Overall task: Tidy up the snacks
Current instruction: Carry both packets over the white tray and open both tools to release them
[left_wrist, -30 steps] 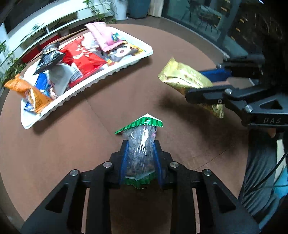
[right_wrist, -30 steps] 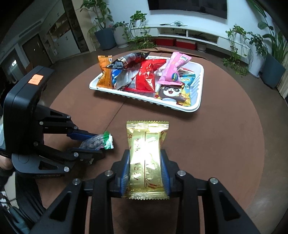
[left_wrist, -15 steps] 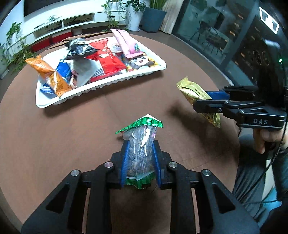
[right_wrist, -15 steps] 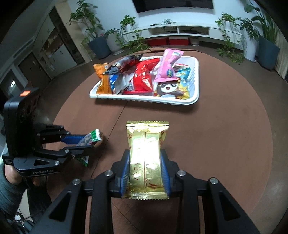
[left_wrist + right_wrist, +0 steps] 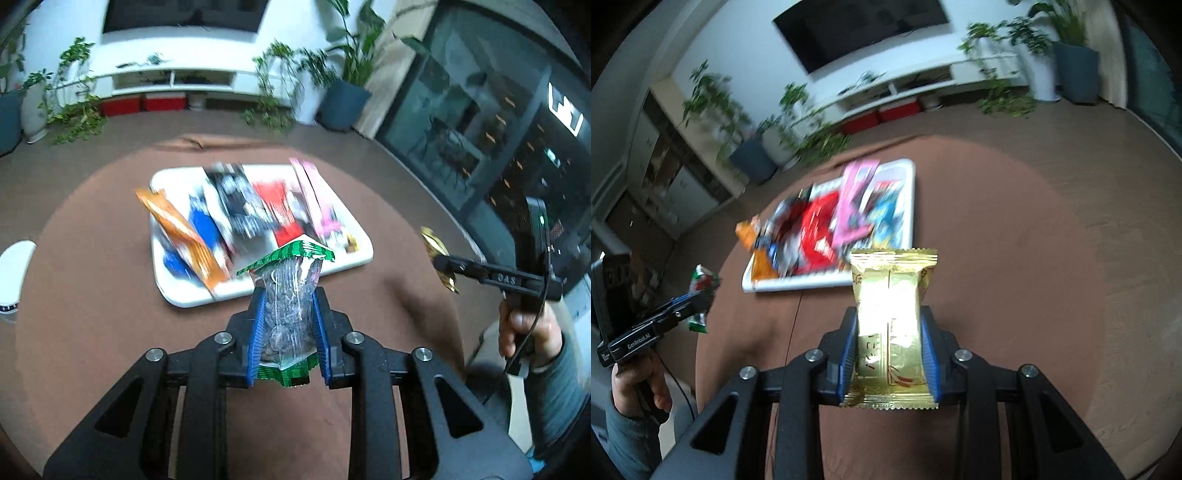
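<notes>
Both grippers carry snacks above the brown table's near edge, the left gripper [image 5: 287,325] pinching a green-topped clear packet [image 5: 288,295], the right gripper [image 5: 891,354] a gold wrapper [image 5: 892,314]; the white tray [image 5: 168,291] lies ahead, long axis seemingly crosswise, neither hand clearly nearer.

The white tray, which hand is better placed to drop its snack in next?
Probably the left. The left gripper, shut on the clear green-edged packet, points straight at the white tray; the right gripper with the gold packet sits off its corner.
</notes>
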A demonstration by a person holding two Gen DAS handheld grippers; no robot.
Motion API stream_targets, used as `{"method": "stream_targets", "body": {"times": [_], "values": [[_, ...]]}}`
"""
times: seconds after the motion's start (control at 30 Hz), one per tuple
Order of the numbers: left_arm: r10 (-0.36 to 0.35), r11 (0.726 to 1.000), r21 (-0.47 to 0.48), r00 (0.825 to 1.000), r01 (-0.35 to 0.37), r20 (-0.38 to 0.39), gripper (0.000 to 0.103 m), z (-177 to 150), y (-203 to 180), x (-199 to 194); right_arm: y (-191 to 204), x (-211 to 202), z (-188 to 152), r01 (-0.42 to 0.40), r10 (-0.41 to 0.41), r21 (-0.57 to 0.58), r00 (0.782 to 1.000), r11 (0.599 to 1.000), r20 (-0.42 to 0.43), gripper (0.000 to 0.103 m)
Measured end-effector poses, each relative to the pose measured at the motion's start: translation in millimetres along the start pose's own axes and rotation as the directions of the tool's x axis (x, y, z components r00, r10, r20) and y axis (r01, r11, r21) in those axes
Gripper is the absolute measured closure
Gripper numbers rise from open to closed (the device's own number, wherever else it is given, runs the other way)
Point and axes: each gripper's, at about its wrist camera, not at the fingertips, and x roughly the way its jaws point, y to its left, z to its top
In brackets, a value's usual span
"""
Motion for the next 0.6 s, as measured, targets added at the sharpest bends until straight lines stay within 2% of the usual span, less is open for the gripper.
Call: {"method": "stream_targets", "body": {"times": [0.17, 0.3, 0.43, 0.6], "values": [[0.028, 0.999, -0.048, 0.998, -0.026, 0.058, 0.081, 42, 25, -6, 0, -21, 42, -0.001, -0.003, 0.040, 0.994, 0.999, 0.106, 0.069], [0.062, 0.996, -0.072, 0.995, -0.056, 0.075, 0.081, 70, 42, 0, 24, -20, 75, -0.035, 0.034, -0.001, 0.988, 0.999, 0.154, 0.069], [0.093, 0.994, -0.067, 0.994, -0.089, 0.064, 0.081, 89, 47, 17, 57, 3, 103, -0.070, 0.078, -0.056, 0.986, 0.996, 0.147, 0.069], [0.119, 0.991, -0.067, 0.992, -0.117, 0.033, 0.081, 101, 54, 47, 81, 52, 121, -0.107, 0.111, -0.059, 0.991, 0.992, 0.072, 0.069]]}}
